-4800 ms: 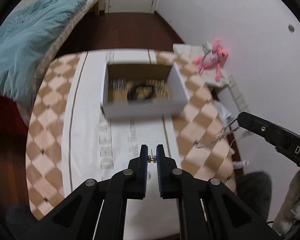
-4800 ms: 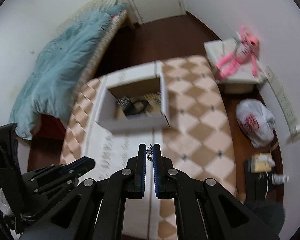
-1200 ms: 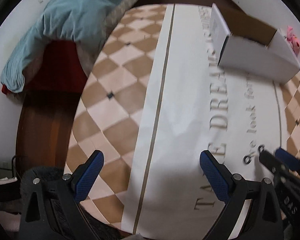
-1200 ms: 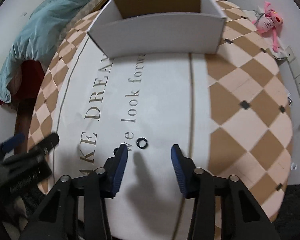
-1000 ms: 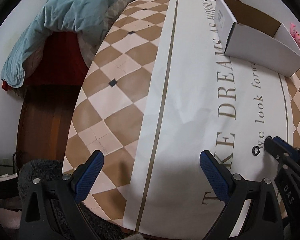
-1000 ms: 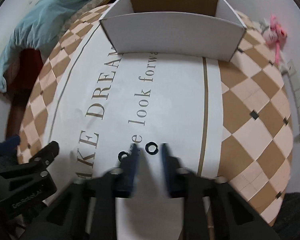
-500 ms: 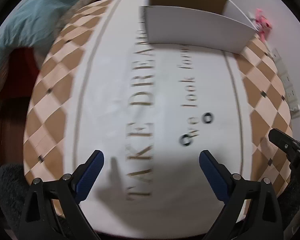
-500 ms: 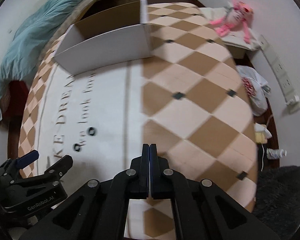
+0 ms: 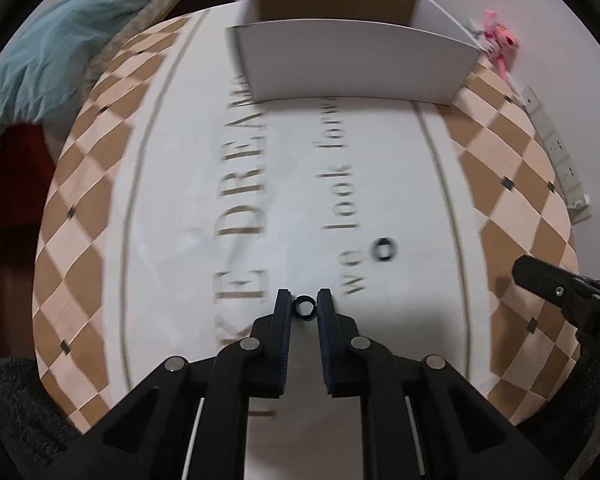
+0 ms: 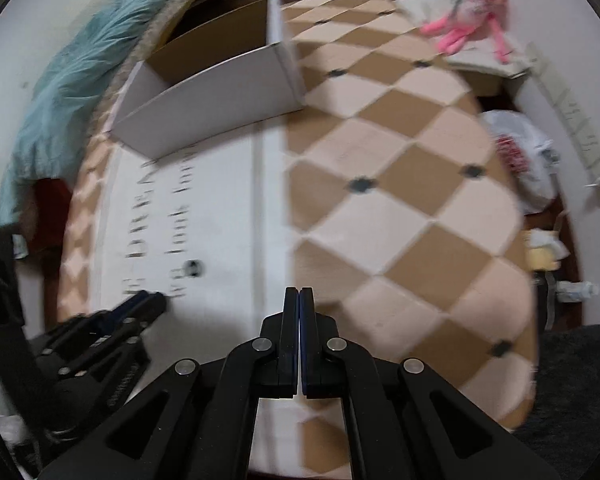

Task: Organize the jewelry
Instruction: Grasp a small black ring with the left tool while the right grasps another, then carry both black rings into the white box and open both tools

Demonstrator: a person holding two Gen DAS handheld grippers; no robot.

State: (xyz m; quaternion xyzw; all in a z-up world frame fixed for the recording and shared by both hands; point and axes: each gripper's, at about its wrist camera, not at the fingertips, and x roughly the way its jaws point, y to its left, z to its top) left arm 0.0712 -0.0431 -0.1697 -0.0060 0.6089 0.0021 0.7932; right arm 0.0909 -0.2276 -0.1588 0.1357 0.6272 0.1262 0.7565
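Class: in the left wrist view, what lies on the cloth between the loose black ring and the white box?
Only printed lettering on the cloth; nothing stands between ring and box.

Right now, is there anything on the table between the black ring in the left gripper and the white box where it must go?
Nothing visible blocks it. The left gripper, its jaws just closed, holds one black ring; only bare tablecloth lies before the white box. The second ring lies off to the right.

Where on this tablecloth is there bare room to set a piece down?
The checkered part right of the white printed strip is bare. So is the strip between the white box and the loose black ring. It is crowded near the left claw, closed on another black ring.
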